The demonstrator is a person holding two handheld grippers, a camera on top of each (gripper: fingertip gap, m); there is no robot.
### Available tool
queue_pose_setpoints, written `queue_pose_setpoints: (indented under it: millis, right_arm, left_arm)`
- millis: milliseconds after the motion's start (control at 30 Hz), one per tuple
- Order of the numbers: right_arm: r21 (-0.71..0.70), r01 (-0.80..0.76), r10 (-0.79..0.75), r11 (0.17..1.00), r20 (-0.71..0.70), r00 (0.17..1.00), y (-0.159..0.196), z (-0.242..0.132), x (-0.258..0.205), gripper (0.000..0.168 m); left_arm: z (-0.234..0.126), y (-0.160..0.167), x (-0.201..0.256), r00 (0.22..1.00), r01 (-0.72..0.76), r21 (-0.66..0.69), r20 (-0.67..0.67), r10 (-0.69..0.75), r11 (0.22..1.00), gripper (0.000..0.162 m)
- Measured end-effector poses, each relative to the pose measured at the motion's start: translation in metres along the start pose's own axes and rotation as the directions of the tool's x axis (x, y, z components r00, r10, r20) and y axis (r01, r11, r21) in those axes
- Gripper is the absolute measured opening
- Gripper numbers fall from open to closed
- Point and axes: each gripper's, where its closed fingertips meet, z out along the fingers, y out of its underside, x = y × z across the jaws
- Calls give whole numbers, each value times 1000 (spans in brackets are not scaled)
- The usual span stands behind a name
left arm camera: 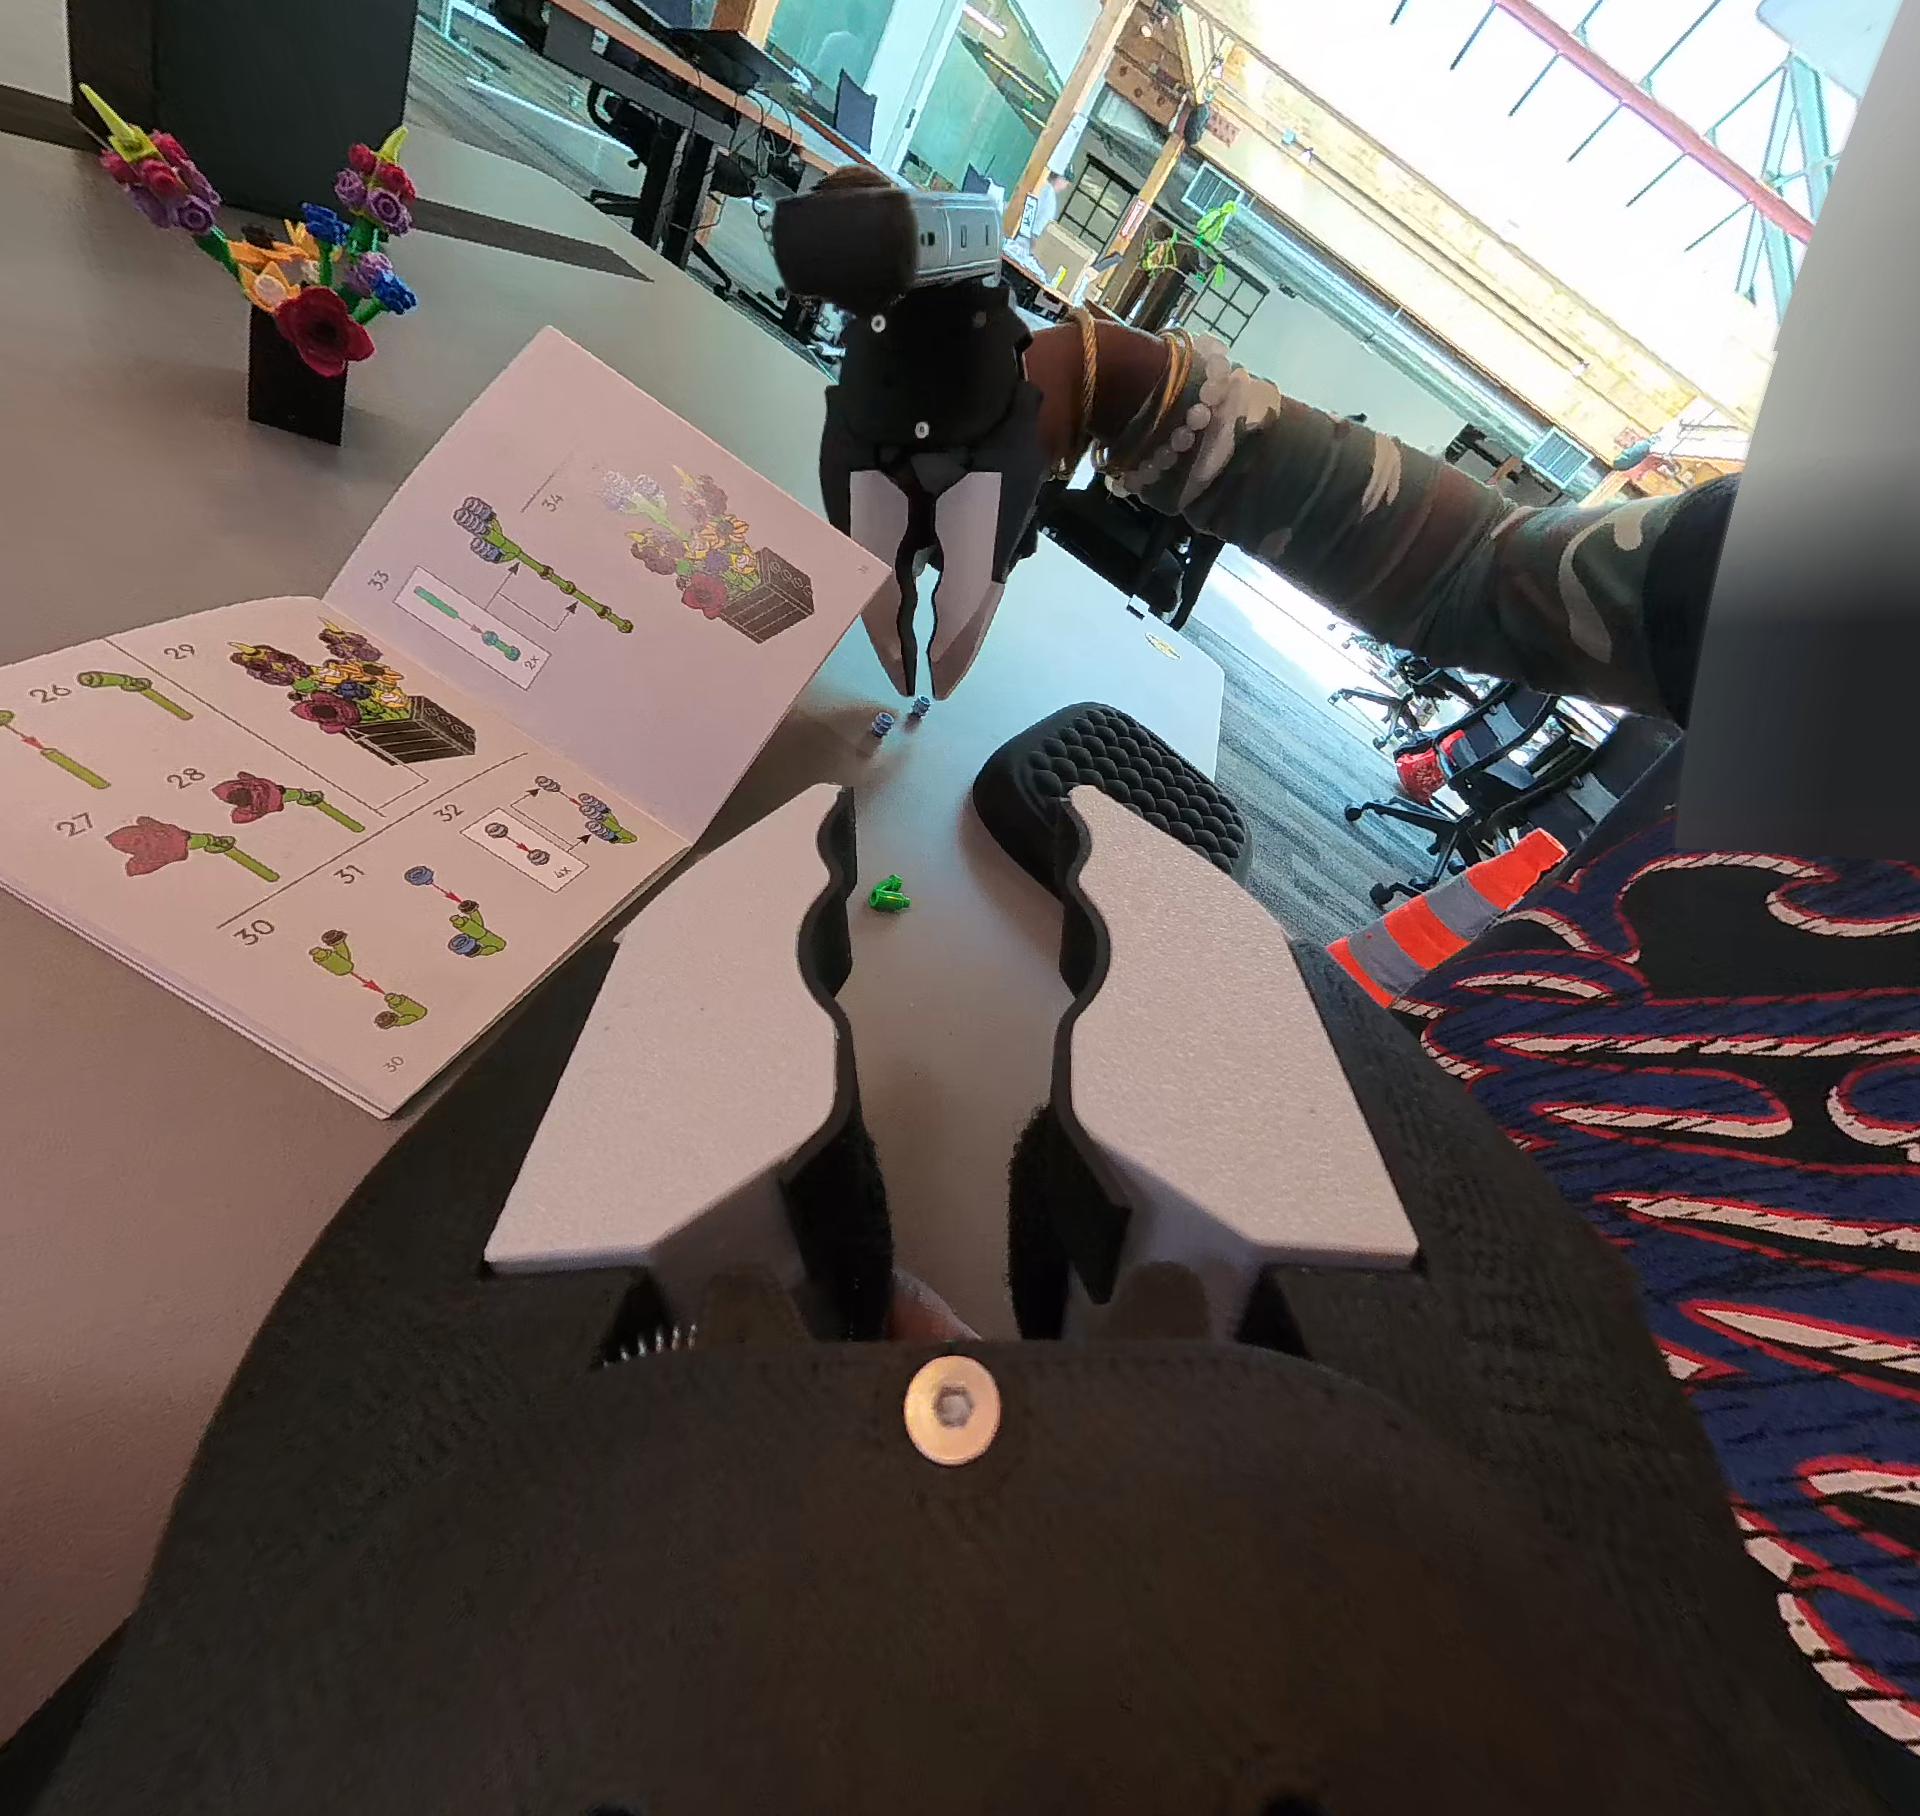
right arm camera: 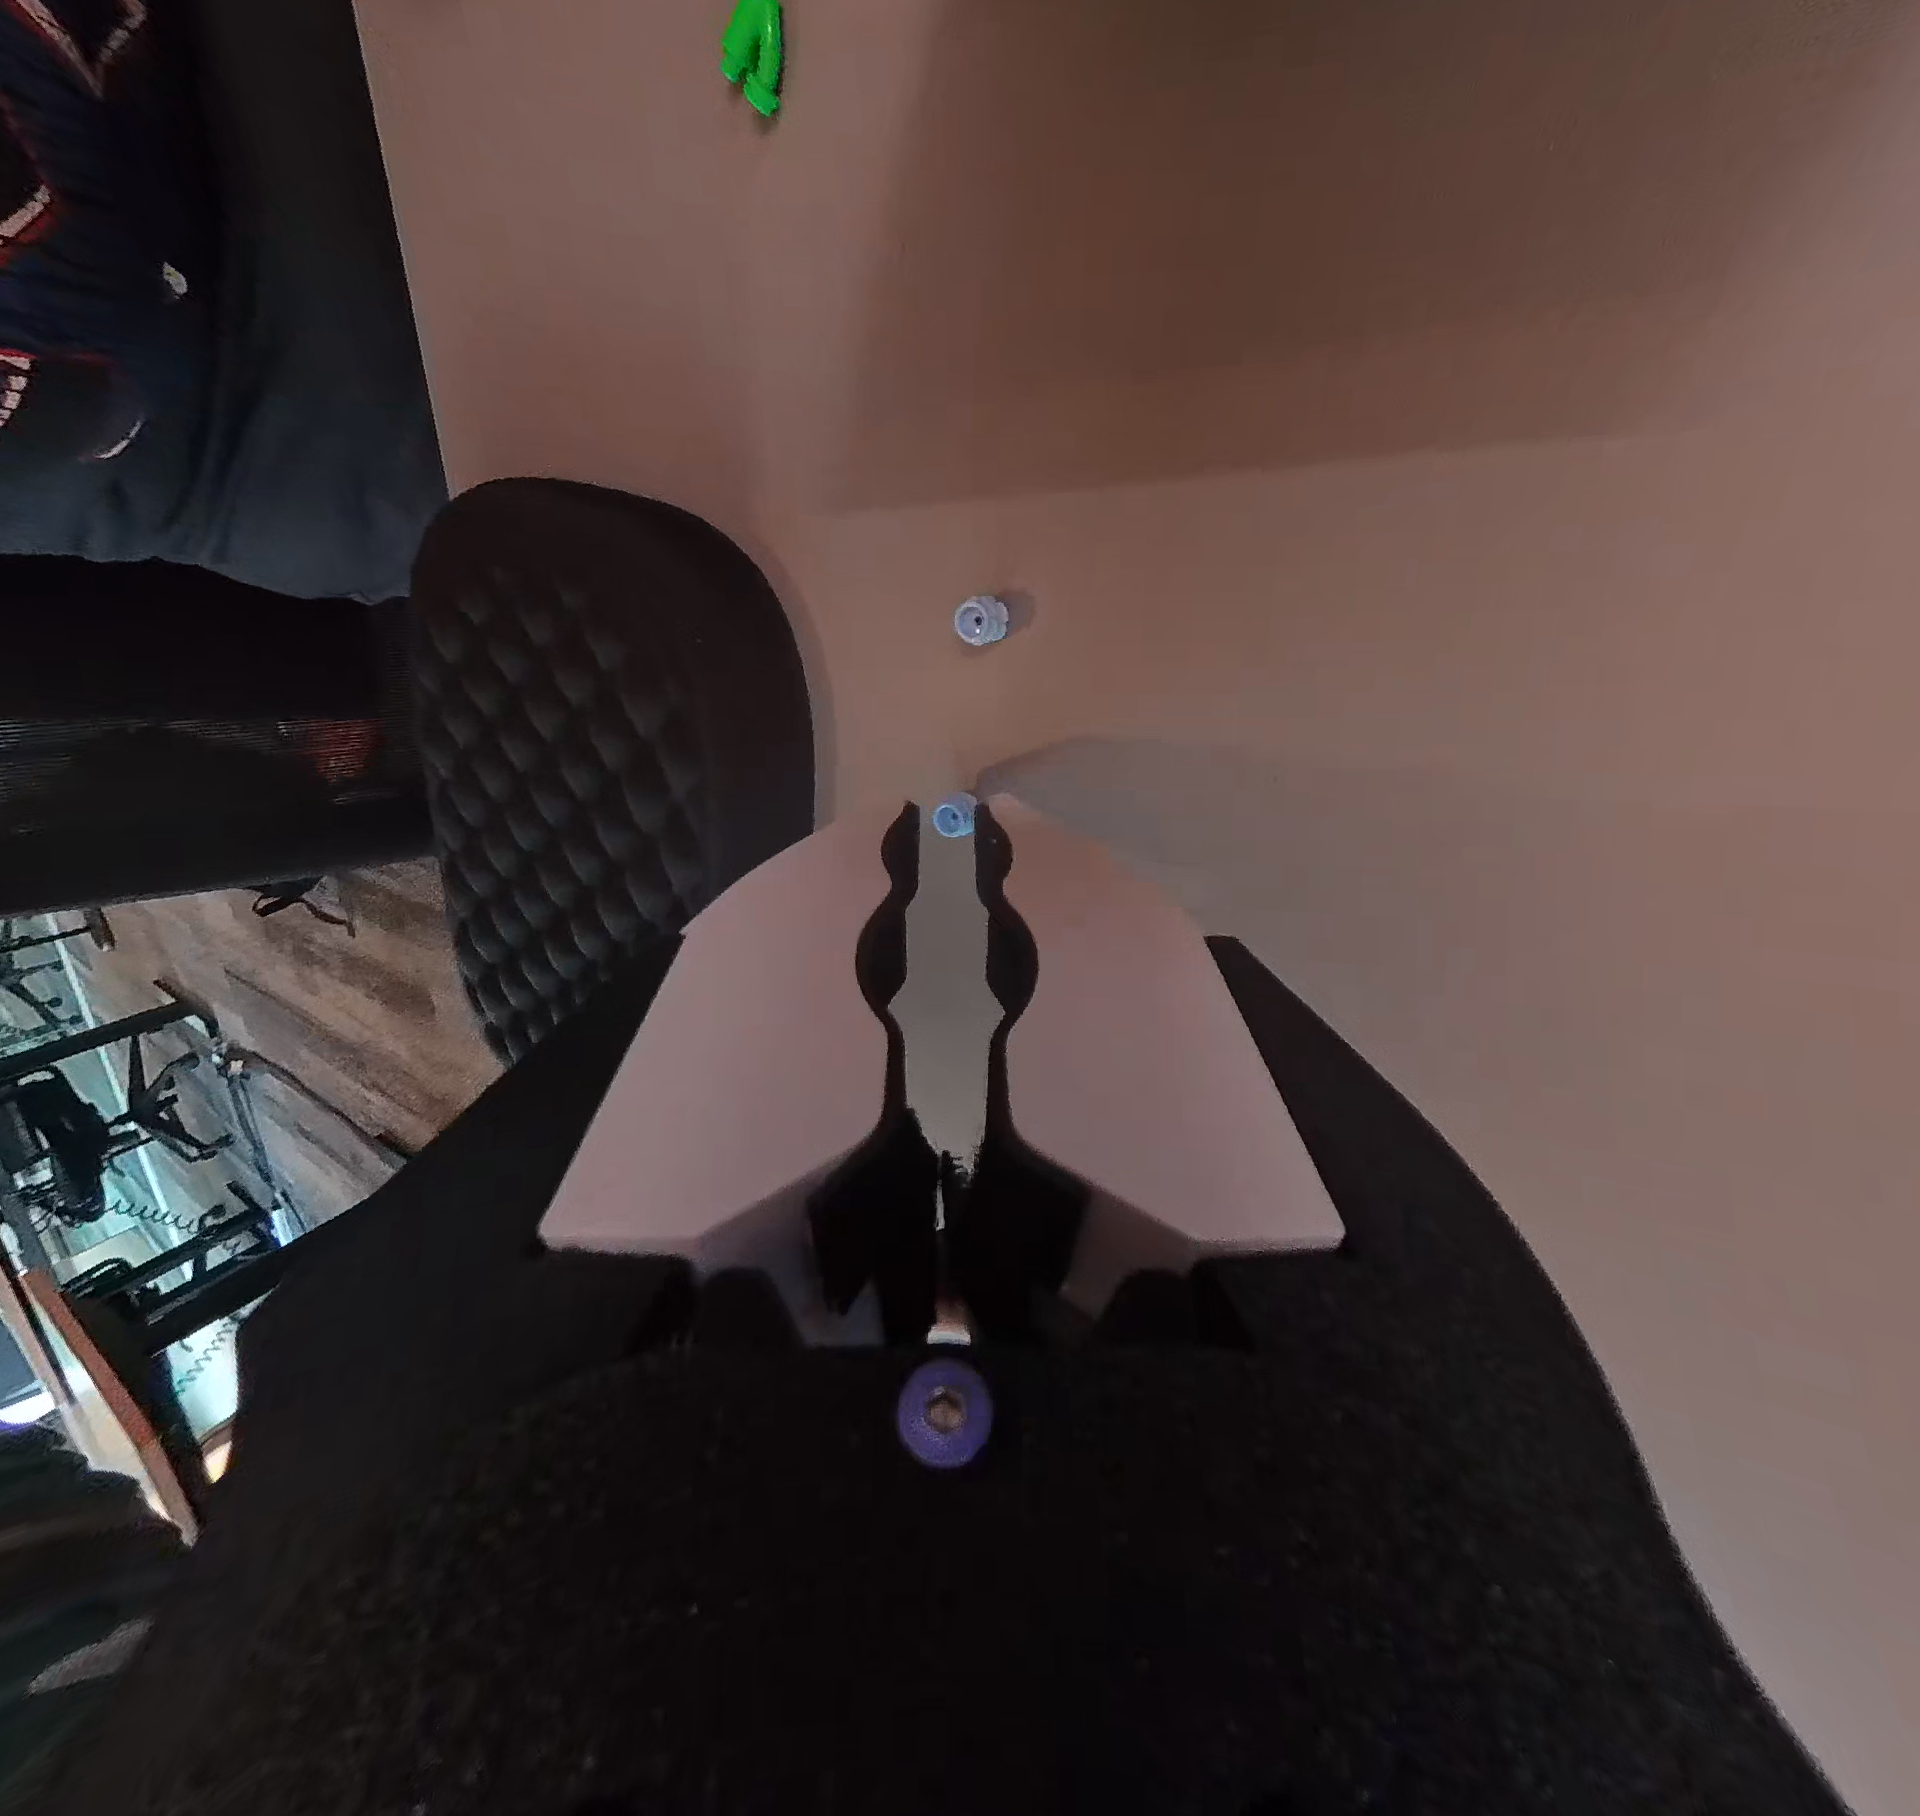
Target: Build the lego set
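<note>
Left wrist view looks low along the left gripper, which is held just above the grey table with its fingers reaching forward and its jaws clearly apart, nothing between them. Far left on the table stands a built lego bouquet upright in a black base; nearer lies an open instruction booklet, its spine running away from the camera. Just beyond the left fingertips a small green lego piece lies on the table, untouched; which way its long axis runs is too small to tell. Farther on, two small blue lego pieces sit close together. Over them the right gripper points steeply down, carried by a hand on an arm in a camouflage sleeve reaching in from the right. A black chair armrest sits at the table edge. Right wrist view shows the right gripper with jaws narrowly apart, one blue piece right between the tips, its round face toward the camera; whether the tips press it I cannot tell. The other blue piece lies just beyond, the green one well past it.
</note>
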Motion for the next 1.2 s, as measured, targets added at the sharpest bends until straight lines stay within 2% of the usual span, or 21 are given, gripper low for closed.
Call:
queue_pose_setpoints:
  millis: [100,200,267,333,400,467,500,600,700,733,800,933,1033,1100,1200]
  right_arm:
    - [71,6,-3,997,-49,999,-6,-9,-1,12]
    - [328,100,-35,939,-200,979,-38,-38,-8,14]
    - [560,235,-20,795,-362,932,-72,-70,-20,29]
    - [729,359,68,583,-485,872,-97,-102,-40,52]
    - [788,477,171,389,-570,804,-111,-123,-60,65]
    - [783,575,290,238,-622,727,-118,-134,-71,68]
    - [775,603,337,188,-627,702,-120,-135,-72,68]
    - [778,617,422,122,-603,677,-121,-127,-62,70]
    - [806,591,407,-6,-538,738,-124,-120,-59,64]
    - [813,581,393,-27,-526,754,-125,-117,-57,64]
    - [821,571,377,-17,-524,764,-125,-112,-56,65]
    - [818,574,361,-44,-523,772,-124,-112,-59,60]
    - [836,549,344,-18,-510,788,-126,-104,-56,62]
    - [826,563,334,-7,-529,780,-127,-102,-58,61]
    - [830,558,331,-7,-525,785,-126,-101,-57,60]
  left_arm:
    - [0,0,0,1000,2,-2,-2,-2,1000,37]
    - [0,0,0,1000,-1,1,-3,1,1000,37]
    - [0,0,0,1000,3,1,-3,-3,1000,37]
    - [0,0,0,1000,8,-1,-4,-8,1000,37]
    - [0,0,0,1000,10,-6,-5,-10,1000,37]
    - [1,-1,2,1000,1,-9,-10,-1,1000,37]
    - [0,-2,4,1000,-12,-7,-12,12,1000,37]
    - [-9,-16,11,997,-73,-2,-10,73,997,38]
    - [-38,-47,13,986,-162,-14,34,163,987,41]
    - [-52,-58,8,976,-203,-37,75,206,978,42]
    - [-83,-78,-8,938,-280,-132,173,300,951,42]
    - [-143,-107,-64,811,-315,-426,343,474,848,42]
    - [-170,-115,-115,763,-219,-624,370,530,750,42]
    - [-171,-115,-146,768,-173,-702,343,541,691,42]
    - [-176,-121,-208,694,-144,-804,333,638,577,41]
